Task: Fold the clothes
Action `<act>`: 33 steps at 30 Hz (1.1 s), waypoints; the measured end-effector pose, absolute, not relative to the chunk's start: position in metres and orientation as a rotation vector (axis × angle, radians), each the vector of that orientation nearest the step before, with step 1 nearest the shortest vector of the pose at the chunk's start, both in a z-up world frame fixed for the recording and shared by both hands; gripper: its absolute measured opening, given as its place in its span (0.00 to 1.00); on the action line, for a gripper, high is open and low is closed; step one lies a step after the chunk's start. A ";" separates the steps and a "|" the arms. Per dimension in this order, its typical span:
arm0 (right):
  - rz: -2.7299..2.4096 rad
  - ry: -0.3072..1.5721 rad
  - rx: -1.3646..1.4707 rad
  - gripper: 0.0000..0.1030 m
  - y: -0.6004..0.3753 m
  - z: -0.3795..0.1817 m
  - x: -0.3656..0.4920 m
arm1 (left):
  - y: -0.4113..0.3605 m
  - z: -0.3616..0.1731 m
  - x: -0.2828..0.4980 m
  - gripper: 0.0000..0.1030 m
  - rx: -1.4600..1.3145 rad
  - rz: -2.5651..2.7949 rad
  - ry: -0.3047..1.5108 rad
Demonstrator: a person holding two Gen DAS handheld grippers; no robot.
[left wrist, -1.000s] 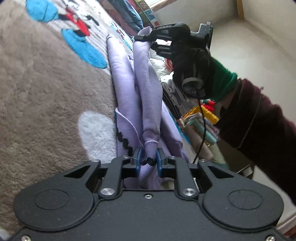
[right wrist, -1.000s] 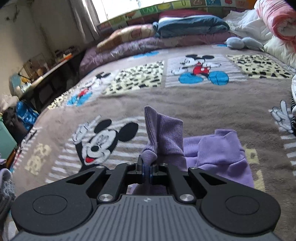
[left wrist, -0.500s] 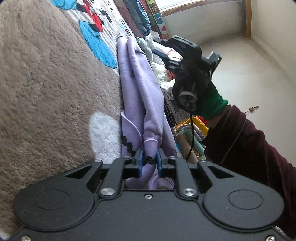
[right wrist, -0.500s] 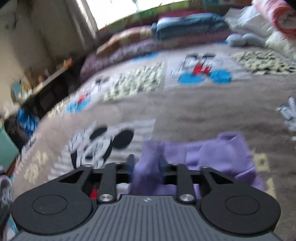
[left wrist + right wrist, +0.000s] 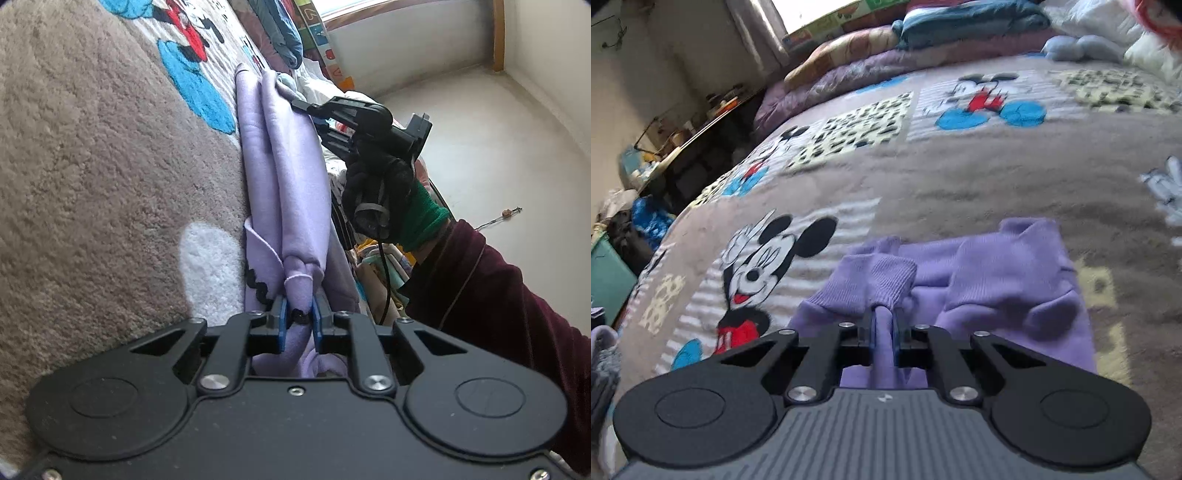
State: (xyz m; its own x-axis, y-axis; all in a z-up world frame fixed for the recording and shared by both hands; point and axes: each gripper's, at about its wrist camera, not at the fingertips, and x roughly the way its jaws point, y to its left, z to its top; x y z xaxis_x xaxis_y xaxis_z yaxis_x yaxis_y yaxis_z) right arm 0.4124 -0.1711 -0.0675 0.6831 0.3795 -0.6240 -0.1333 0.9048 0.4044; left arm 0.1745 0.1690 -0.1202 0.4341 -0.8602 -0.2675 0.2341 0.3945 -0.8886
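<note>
A cartoon-mouse blanket (image 5: 960, 177) covers the bed, with stacked pillows (image 5: 967, 22) beyond and a cluttered desk (image 5: 701, 122) beside.

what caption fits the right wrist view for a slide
Right hand-held gripper shut on a fold of the lilac sweatshirt lying on a cartoon-mouse blanket.

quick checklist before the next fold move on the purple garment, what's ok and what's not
1. left gripper pinching the purple garment: ok, fabric sits between the blue pads.
2. right gripper gripping a fold near the ribbed cuff: ok, shut on cloth.
3. Garment resting on the blanket: ok, it lies low across it.
4. Garment smooth: not ok, bunched into long ridges.
5. Blanket ahead free for laying down: ok.
6. Whole garment outline: cannot tell, partly hidden by the grippers.
</note>
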 end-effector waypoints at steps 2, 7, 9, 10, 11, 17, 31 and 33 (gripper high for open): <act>0.270 0.741 0.375 0.10 -0.180 -0.064 0.411 | 0.169 -0.120 0.176 0.14 -0.896 -0.809 0.847; 0.269 0.777 0.303 0.12 -0.175 -0.074 0.415 | 0.167 -0.117 0.179 0.14 -0.886 -0.810 0.865; 0.280 0.781 0.294 0.17 -0.172 -0.075 0.416 | 0.166 -0.115 0.180 0.14 -0.877 -0.807 0.867; 0.281 0.761 0.291 0.18 -0.173 -0.070 0.414 | 0.164 -0.113 0.180 0.14 -0.863 -0.811 0.865; 0.289 0.733 0.289 0.19 -0.174 -0.064 0.409 | 0.163 -0.111 0.180 0.14 -0.853 -0.811 0.864; 0.402 0.616 0.098 0.29 -0.166 -0.025 0.356 | 0.161 -0.089 0.176 0.24 -0.737 -0.839 0.821; 0.535 0.605 -0.081 0.33 -0.161 -0.041 0.251 | 0.108 -0.043 0.187 0.24 -0.276 -0.746 0.464; 0.538 0.600 -0.088 0.33 -0.158 -0.045 0.250 | 0.089 -0.054 0.191 0.24 -0.177 -0.734 0.524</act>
